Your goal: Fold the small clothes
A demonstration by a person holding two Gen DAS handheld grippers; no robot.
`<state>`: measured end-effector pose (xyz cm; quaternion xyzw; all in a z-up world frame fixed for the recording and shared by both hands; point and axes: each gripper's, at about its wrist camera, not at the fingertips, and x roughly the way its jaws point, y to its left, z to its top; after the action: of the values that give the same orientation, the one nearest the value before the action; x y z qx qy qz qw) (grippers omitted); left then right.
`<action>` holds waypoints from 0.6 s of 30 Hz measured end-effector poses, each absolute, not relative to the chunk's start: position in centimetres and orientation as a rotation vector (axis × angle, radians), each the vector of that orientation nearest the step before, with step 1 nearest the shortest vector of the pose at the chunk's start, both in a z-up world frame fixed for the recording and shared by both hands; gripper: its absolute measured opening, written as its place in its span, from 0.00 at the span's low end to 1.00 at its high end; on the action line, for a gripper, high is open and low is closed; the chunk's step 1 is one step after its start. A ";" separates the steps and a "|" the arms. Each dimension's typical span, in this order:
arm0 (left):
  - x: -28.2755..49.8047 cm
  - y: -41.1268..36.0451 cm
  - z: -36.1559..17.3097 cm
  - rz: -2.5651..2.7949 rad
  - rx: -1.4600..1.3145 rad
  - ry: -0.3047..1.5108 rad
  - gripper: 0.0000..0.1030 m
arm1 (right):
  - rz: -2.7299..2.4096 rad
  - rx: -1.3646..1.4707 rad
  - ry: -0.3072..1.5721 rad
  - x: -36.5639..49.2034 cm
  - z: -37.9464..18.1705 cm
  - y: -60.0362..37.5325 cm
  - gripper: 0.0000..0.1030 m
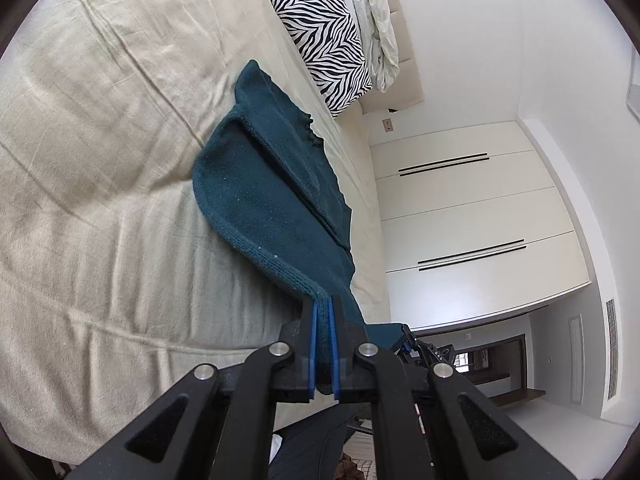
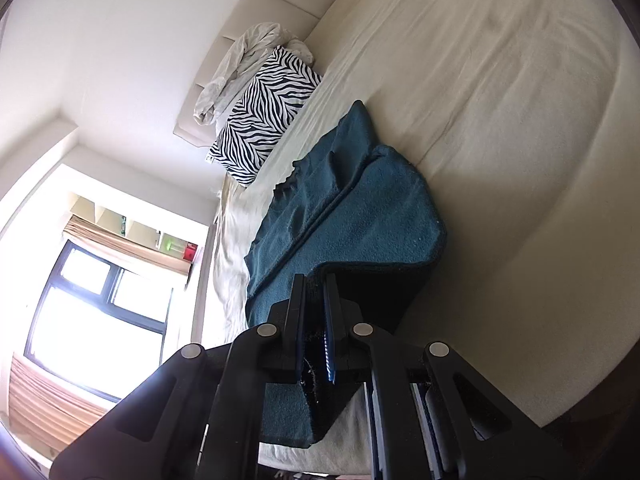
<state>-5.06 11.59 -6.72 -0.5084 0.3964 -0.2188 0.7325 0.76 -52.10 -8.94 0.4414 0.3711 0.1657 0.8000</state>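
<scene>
A dark teal knitted garment (image 1: 264,184) lies partly folded on the cream bed sheet (image 1: 100,160). My left gripper (image 1: 323,304) is shut on its ribbed edge, with cloth pinched between the blue pads. In the right wrist view the same teal garment (image 2: 360,216) stretches away over the bed sheet (image 2: 520,140). My right gripper (image 2: 316,284) is shut on another part of its edge, and a flap of cloth hangs below the fingers. The garment is lifted at both held edges; its far end rests on the bed.
A zebra-print pillow (image 1: 320,36) and a crumpled pale sheet (image 1: 376,24) lie at the headboard; the pillow shows in the right wrist view (image 2: 264,120) too. White wardrobe doors (image 1: 472,216) stand beside the bed. A bright window (image 2: 100,312) is on the other side.
</scene>
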 end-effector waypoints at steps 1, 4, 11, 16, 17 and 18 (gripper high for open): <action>-4.5 11.8 -6.5 -0.480 -1.129 0.864 0.06 | 0.360 0.948 0.789 1.7 -8.5 -52.0 0.07; -2.5 12.6 -5.9 -0.471 -1.151 0.837 0.06 | 0.365 0.938 0.767 4.5 -7.4 -51.6 0.07; 3.3 13.8 -5.3 -0.441 -1.192 0.789 0.06 | 0.334 0.966 0.704 11.5 -6.0 -51.7 0.07; 8.6 15.0 -5.6 -0.398 -1.223 0.759 0.06 | 0.308 0.959 0.680 17.1 -5.7 -52.1 0.07; 9.8 15.2 -5.7 -0.387 -1.224 0.758 0.06 | 0.303 0.951 0.677 18.3 -5.7 -52.1 0.07; 10.9 15.3 -5.9 -0.375 -1.220 0.759 0.06 | 0.291 0.933 0.677 19.5 -5.7 -52.0 0.07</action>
<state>10.91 15.29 -5.89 -0.5556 0.3456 -0.1708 0.7367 19.53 -52.04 -5.68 0.4396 0.3187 0.1371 0.8285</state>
